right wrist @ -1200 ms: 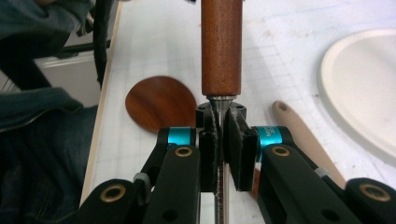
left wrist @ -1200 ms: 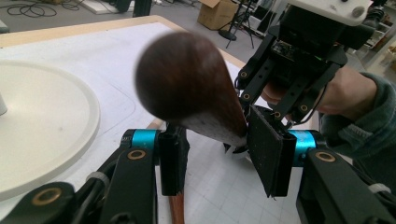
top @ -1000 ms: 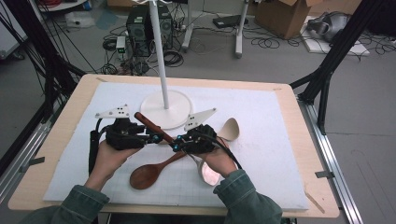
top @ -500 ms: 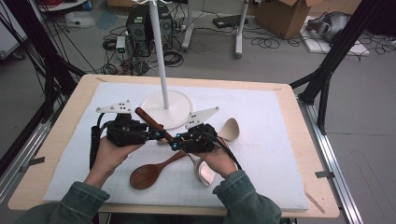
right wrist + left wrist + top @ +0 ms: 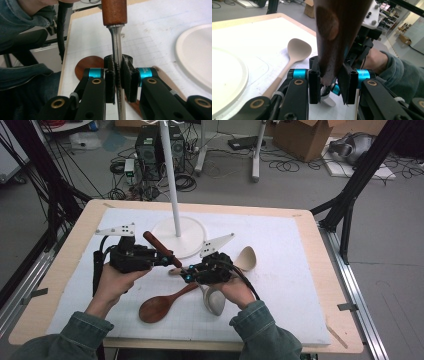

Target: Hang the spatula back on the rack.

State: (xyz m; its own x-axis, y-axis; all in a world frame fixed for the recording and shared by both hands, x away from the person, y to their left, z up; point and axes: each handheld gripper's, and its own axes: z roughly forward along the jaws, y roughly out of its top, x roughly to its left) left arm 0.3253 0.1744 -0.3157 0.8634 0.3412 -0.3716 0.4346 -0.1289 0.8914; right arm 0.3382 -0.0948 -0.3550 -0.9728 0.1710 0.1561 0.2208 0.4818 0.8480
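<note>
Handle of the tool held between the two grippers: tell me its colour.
Dark reddish-brown wood handle, on a silver metal shaft; clearest in the right gripper view.

Small engraved lettering runs along the metal shaft [image 5: 119, 100] of the wooden-handled tool, too blurred to read; no other legible text.

The pole [image 5: 170, 175] on the white base [image 5: 187, 232] is cut off by the top edge. The utensil's [image 5: 159, 249] far end is hidden behind the right gripper [image 5: 192, 274].
</note>
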